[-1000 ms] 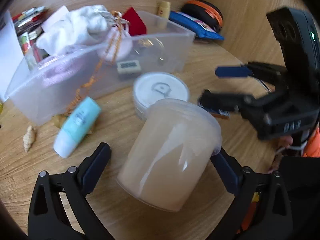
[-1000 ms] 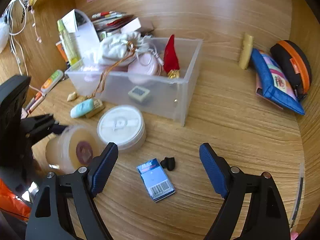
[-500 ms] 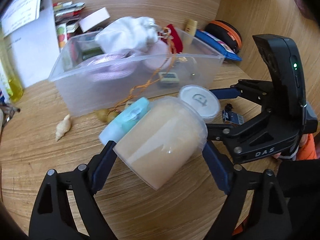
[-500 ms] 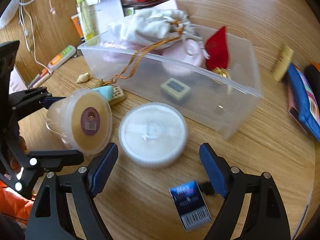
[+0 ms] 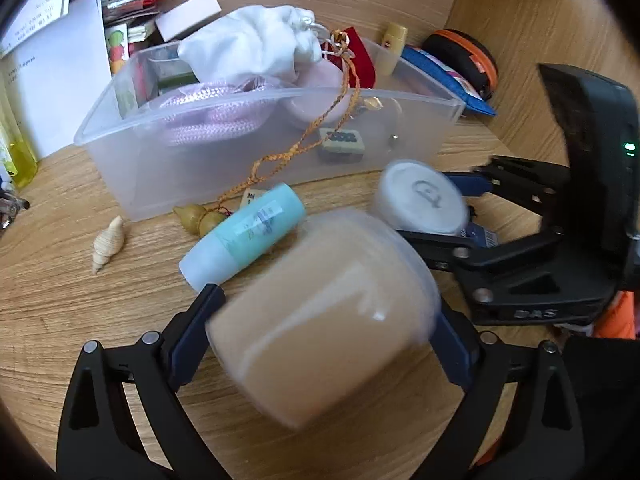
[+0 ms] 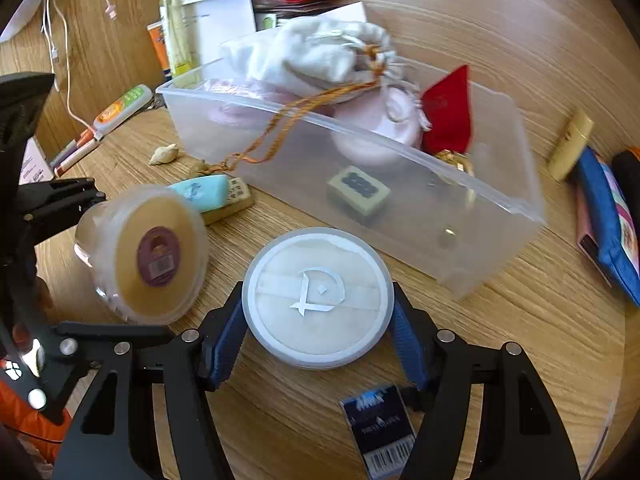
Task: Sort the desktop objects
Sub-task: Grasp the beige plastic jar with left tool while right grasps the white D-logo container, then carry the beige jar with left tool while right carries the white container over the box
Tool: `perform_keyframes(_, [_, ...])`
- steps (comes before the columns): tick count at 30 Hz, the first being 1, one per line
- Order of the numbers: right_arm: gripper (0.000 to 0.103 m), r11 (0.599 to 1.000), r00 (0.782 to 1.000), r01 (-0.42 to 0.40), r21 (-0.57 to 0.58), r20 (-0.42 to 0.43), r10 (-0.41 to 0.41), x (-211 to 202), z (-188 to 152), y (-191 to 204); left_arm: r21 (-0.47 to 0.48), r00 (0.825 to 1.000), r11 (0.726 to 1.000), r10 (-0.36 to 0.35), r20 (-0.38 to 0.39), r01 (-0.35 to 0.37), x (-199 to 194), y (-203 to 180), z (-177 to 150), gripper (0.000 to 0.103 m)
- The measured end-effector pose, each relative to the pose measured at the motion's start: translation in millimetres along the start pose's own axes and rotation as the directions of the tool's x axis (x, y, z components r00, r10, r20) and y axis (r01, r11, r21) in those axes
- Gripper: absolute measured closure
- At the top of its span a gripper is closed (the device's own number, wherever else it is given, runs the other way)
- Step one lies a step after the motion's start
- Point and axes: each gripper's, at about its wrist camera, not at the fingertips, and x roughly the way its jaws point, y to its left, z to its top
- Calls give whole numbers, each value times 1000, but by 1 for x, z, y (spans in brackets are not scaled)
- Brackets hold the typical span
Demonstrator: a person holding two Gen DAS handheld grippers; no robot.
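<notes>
My left gripper (image 5: 324, 340) is shut on a tan translucent jar (image 5: 320, 320), held tilted above the desk; the jar also shows in the right wrist view (image 6: 144, 256), lid facing the camera. My right gripper (image 6: 318, 344) has its blue pads on both sides of a round white container (image 6: 318, 296) with a "D" mark, which also shows in the left wrist view (image 5: 420, 198). A clear plastic bin (image 6: 440, 200) behind holds a white pouch (image 6: 316, 56), a pink item, a red pouch and a tile.
A teal tube (image 5: 244, 236), a shell (image 5: 108, 242) and a small gourd charm (image 5: 196, 218) lie before the bin (image 5: 168, 168). A blue card pack (image 6: 380, 428) lies by my right gripper. Papers, bottles and pens stand left; blue pouch (image 6: 604, 216) right.
My left gripper lifted and tilted the tan jar. My right gripper moved forward from the card pack and closed around the white round container.
</notes>
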Motion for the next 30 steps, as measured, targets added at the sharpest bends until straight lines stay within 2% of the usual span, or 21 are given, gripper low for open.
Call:
perform_keyframes(2, [41,1000,1000,1,18,13,-1,-7,-4,-6,-4,1000,1000,20,13,-20,1,-3,0,7])
perform_keyframes(4, [41,999,1000,5,38,27,-6,-14,-8,-13,4,999,999,40,25,-40,1,-7,-3,14])
perform_keyframes(9, [41,997,998,-4,82,59,-1,-26,-13,-25,-2,990,992,130,53,-130,-4,-17,-10,14])
perform_keyframes(13, [41,996,997,-19,92,82,12,-30,-13,-26,-1,985,987,160,63,-160,-9,-18,-15,14])
perform_keyframes(17, [41,996,994,-33,88,107,23,-36,-9,-27,-28,984,987,157,84,-155,-16,-15,-13,14])
perform_keyframes(23, [41,995,988,-39,90,153,25,-49,-3,-27,-24,972,982,188,144,-186,-27,-17,-5,14])
perform_keyframes(30, [41,994,981,-32,106,192,11,-61,5,-27,-56,966,983,181,183,-174,-35,-10,4,14])
